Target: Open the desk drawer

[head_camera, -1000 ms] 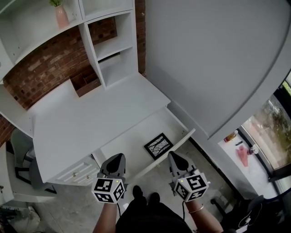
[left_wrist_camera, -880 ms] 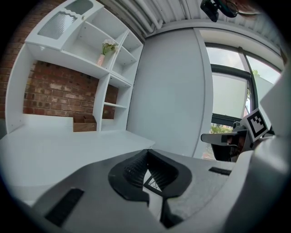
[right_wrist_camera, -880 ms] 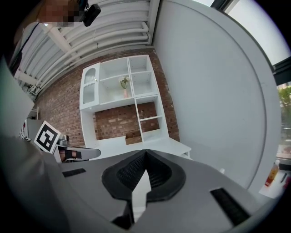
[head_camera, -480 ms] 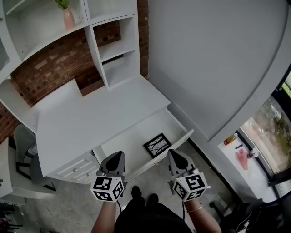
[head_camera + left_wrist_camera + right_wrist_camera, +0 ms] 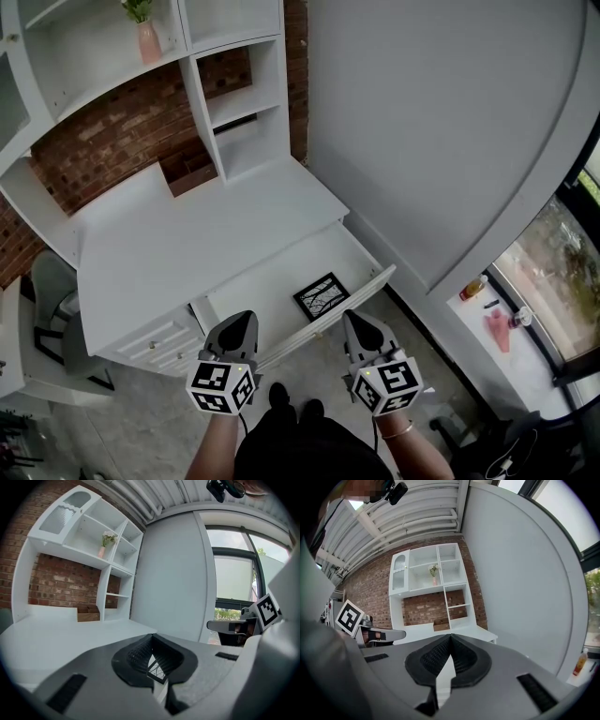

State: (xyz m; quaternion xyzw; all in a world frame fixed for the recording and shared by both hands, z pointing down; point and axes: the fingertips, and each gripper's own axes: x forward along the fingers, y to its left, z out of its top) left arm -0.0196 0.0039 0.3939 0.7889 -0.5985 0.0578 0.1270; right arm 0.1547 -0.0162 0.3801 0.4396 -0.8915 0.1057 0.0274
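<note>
- The left gripper (image 5: 151, 638) and right gripper (image 5: 451, 638) both have their jaws pressed together, with nothing between them
- Over the last second both have eased slightly back and up, clear of the drawer front
- The desk drawer (image 5: 373, 284) stands pulled out from under the desk (image 5: 187, 234), no further than before, with a framed picture (image 5: 322, 295) inside
- The opening looks done, and the hands seem to be withdrawing

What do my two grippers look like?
The left gripper and right gripper are grey, with black ribbed pads inside the jaws. Each carries a white cube of black square markers. A thin bracelet circles the right wrist.
</note>
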